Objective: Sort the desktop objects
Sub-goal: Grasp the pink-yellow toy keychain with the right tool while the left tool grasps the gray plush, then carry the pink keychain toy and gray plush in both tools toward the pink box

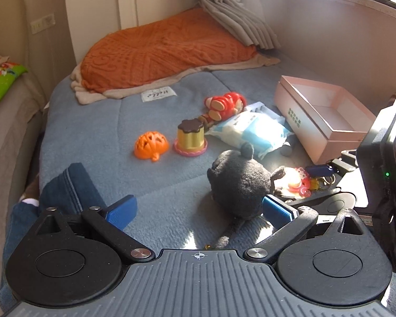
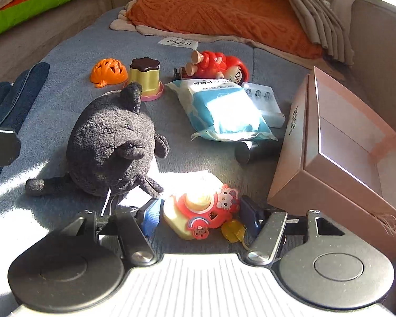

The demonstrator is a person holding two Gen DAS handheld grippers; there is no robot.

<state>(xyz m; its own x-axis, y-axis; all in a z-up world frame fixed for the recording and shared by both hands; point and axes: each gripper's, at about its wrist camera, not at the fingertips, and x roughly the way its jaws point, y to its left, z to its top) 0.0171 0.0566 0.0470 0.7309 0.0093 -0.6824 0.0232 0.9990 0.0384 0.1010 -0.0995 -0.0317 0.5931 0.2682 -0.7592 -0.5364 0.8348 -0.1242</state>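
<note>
On the blue blanket (image 2: pixel 66 52) lies a pink and yellow toy camera keychain (image 2: pixel 198 211) between the fingers of my right gripper (image 2: pixel 203 215). Both pads sit against its sides, so the gripper is shut on it, and the toy still rests on the blanket. A yellow charm (image 2: pixel 233 231) and a dark blue fob hang at its right side. A dark grey plush (image 1: pixel 240 182) lies just ahead of my left gripper (image 1: pixel 199 210), which is open and holds nothing. An open pink box (image 2: pixel 343 145) stands to the right.
Further back lie an orange toy helmet (image 1: pixel 151 144), a pudding-shaped toy (image 1: pixel 190 138), a red doll (image 1: pixel 225 104), a wipes pack (image 1: pixel 250 130) and a small dark cylinder (image 2: pixel 246 152). An orange cover (image 1: pixel 166 47) lies behind. A person's jeans leg (image 1: pixel 68 187) is at the left.
</note>
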